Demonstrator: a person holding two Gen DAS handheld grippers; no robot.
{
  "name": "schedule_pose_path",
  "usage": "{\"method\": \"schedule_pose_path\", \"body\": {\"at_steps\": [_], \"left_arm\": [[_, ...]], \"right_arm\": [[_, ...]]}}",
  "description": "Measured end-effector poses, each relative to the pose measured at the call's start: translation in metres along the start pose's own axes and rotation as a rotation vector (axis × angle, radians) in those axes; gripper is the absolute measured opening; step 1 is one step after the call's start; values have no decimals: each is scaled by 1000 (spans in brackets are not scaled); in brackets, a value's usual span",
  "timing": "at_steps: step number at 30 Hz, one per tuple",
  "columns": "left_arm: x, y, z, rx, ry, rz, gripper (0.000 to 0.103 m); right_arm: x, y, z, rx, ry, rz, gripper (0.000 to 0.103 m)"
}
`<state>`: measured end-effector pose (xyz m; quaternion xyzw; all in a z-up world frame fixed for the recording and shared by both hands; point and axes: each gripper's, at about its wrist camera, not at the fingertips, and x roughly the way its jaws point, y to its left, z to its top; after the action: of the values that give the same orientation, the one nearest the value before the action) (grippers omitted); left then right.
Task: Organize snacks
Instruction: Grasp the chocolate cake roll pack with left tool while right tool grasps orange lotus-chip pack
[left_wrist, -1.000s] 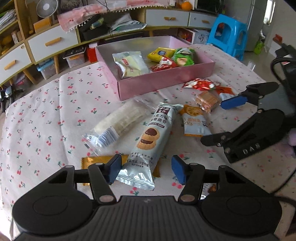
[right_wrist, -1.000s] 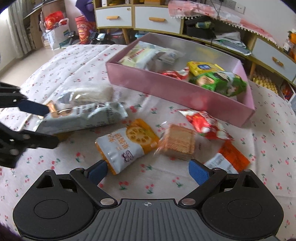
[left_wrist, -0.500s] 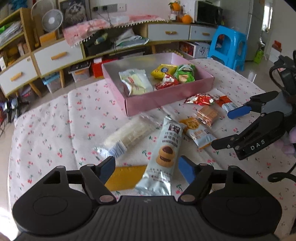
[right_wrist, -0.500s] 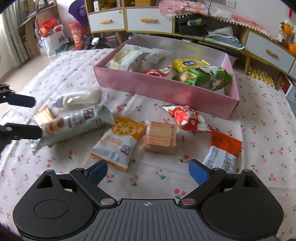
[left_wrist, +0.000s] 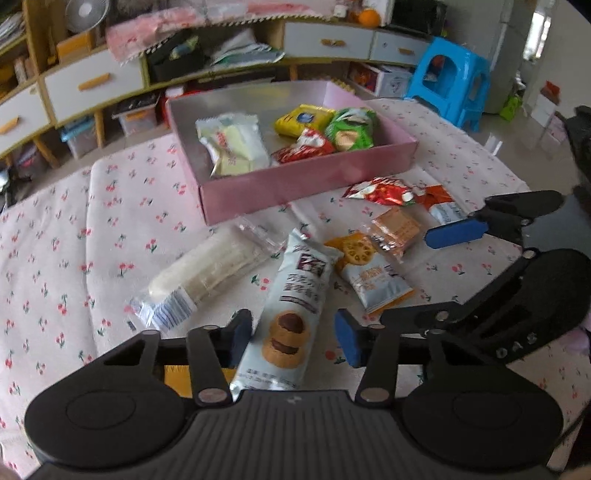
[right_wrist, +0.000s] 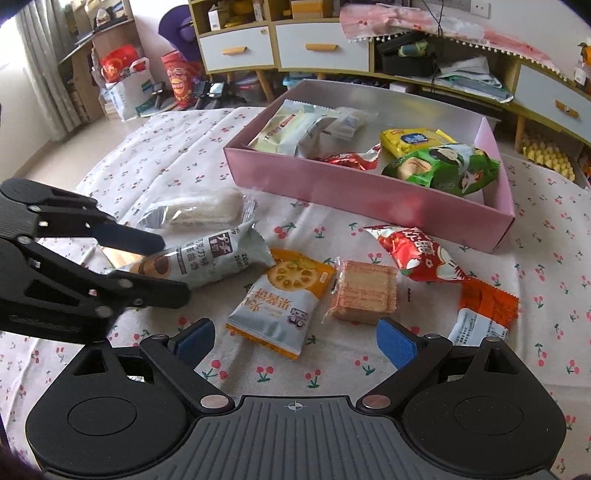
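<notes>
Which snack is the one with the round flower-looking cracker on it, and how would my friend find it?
Start at the pink box, then look at the loose packets in front of it. The lotus-cracker packet lies between a long chocolate-cookie pack and clear-wrapped square biscuits. Only it is orange on top and white below.

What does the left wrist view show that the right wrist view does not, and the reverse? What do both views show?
Only the left wrist view shows the blue stool and the fan. Only the right wrist view shows the red bags on the floor and the curtain. Both show the pink box, the long cookie pack between the closing jaws of the left gripper, and the open right gripper.
</notes>
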<state>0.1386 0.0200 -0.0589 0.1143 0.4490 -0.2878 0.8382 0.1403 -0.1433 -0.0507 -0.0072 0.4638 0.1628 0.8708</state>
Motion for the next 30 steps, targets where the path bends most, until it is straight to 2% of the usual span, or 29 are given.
{"method": "schedule_pose_path", "body": {"at_steps": [1, 5, 9, 12, 15, 18, 23, 30], "left_arm": [[2, 2, -1, -18, 10, 5, 33], [-5, 11, -1, -111, 8, 9, 28], [-16, 22, -2, -187, -2, 41, 27], [-22, 31, -4, -245, -8, 51, 27], [-24, 37, -4, -290, -6, 48, 27], [-25, 38, -5, -304, -1, 59, 26], [-26, 38, -7, -293, 1, 70, 26], [-30, 39, -8, -294, -4, 88, 26]], "right_arm": [[1, 0, 0, 3, 4, 7, 94], [4, 0, 4, 51, 24, 53, 93], [10, 1, 9, 107, 42, 90, 79], [16, 4, 10, 114, 46, 66, 72], [19, 8, 12, 103, 32, 35, 70], [22, 12, 14, 92, 20, -1, 63], [22, 14, 14, 57, 6, -45, 42], [19, 19, 13, 37, 13, -54, 38]]}}
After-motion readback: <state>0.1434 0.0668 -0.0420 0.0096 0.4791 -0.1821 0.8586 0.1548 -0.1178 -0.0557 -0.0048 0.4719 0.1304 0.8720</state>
